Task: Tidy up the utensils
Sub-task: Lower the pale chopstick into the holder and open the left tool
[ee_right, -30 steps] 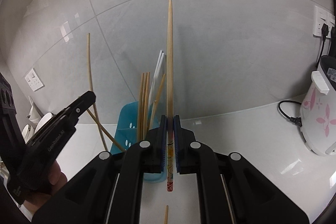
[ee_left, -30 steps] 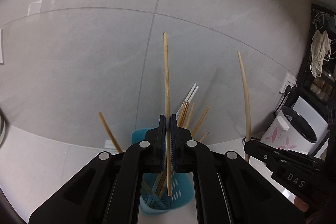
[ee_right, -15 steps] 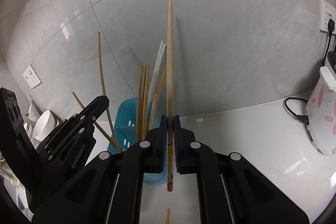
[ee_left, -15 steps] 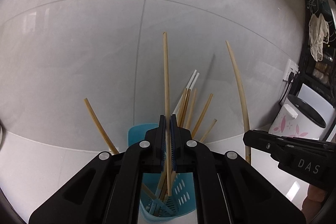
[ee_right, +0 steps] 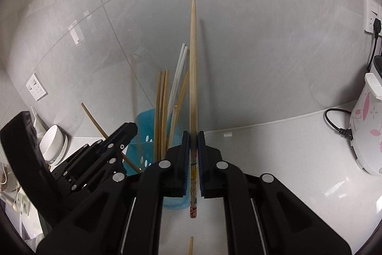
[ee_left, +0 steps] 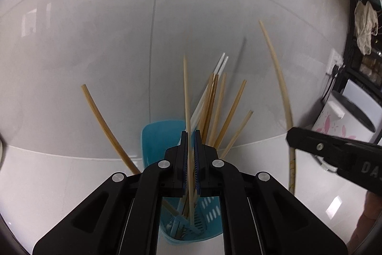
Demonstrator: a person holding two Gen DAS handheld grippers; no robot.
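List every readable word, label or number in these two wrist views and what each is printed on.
"DA": white letters on the side of the right gripper, cut off at the edge of the left wrist view.
The patterned end of the chopstick in the right gripper carries coloured decoration, with no readable text.
No print on the left gripper can be read in the right wrist view.
The rice cooker shows only pink flowers.

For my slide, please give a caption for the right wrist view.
Right tool shut on a chopstick beside the blue holder of chopsticks.

holder mouth: crowded by chopsticks | right counter: open
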